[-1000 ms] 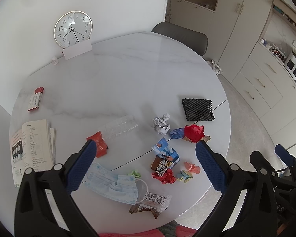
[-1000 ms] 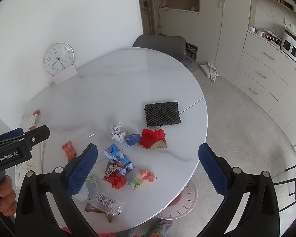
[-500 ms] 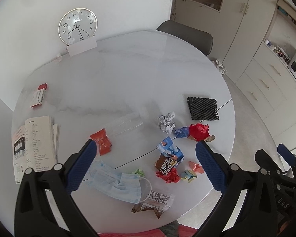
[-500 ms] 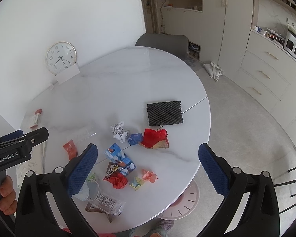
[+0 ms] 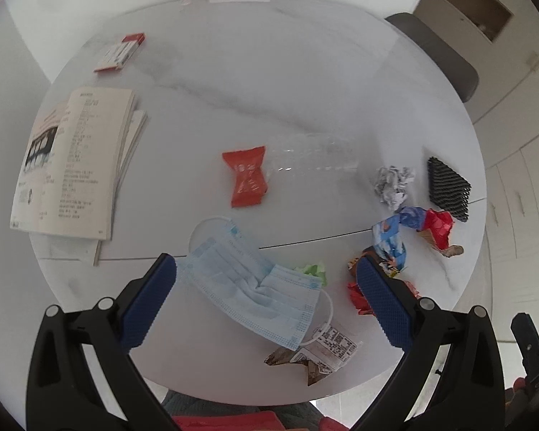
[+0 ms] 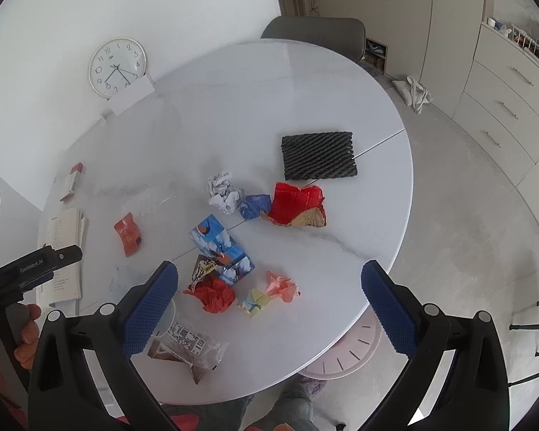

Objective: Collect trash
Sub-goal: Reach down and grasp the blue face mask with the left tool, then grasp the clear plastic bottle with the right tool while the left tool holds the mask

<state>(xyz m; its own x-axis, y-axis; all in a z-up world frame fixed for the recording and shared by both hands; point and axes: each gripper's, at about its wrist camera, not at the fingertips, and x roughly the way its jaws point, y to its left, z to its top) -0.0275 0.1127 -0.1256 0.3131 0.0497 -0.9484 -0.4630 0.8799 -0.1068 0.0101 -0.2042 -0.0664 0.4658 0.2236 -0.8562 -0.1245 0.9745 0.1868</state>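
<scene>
Marble table (image 6: 305, 82) lies bare beyond the face mask (image 5: 255, 287).

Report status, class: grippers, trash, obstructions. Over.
Left gripper open, over blue face mask. Right gripper open, empty. Trash on table uncollected. Nothing blocking the mask.

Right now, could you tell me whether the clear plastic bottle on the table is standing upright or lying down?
Lying down. The clear plastic bottle rests on its side on the white table, lengthwise beside the red snack wrapper.
</scene>
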